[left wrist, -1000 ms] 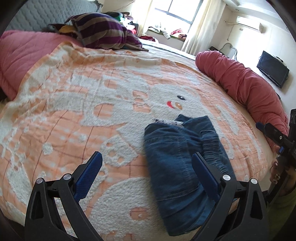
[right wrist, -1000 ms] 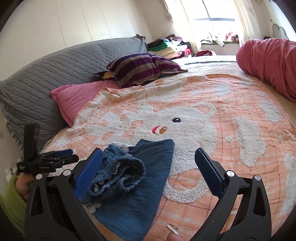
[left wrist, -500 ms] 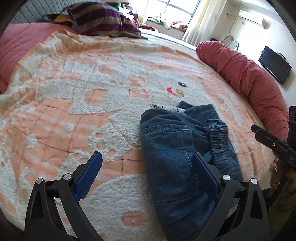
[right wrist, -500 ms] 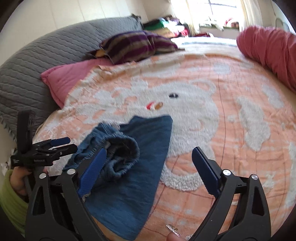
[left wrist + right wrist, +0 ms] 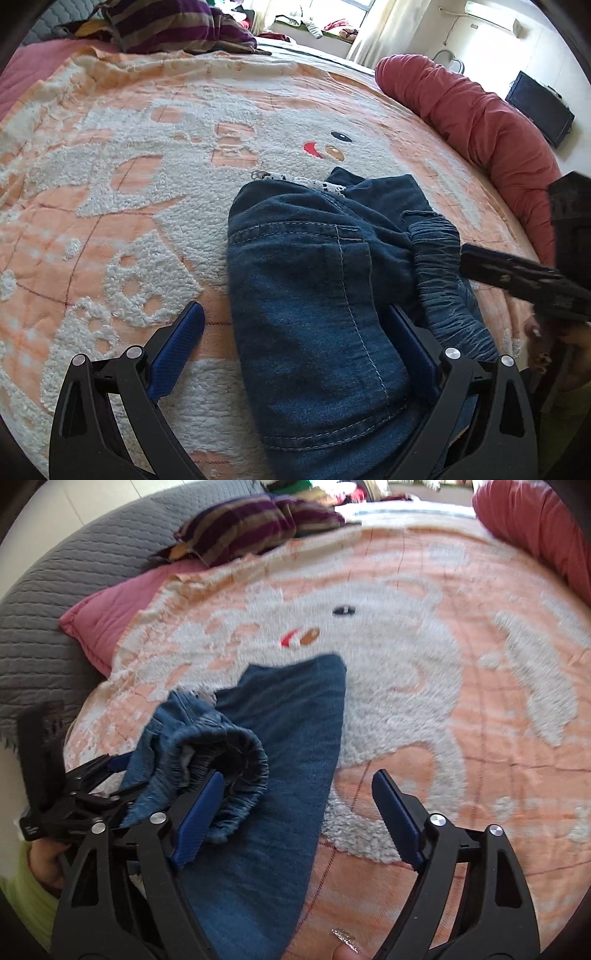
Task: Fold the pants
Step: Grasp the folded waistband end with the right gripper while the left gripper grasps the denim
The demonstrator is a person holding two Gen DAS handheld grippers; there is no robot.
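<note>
At the bottom of the right wrist view, the right gripper (image 5: 295, 812) is closing its jaws from full spread, denim between them but not yet pinched. It has been dropping toward the pants (image 5: 280, 760), which a second ago sat further up the frame; a grab of the flat leg looks imminent. In the left wrist view the left gripper (image 5: 295, 347) is likewise sinking, jaws wide and straddling the pants' (image 5: 314, 295) pocket side, gripping nothing. Beyond, the orange bear blanket (image 5: 147, 155) is filling mid-frame, the red bolster (image 5: 480, 122) lying upper right.
</note>
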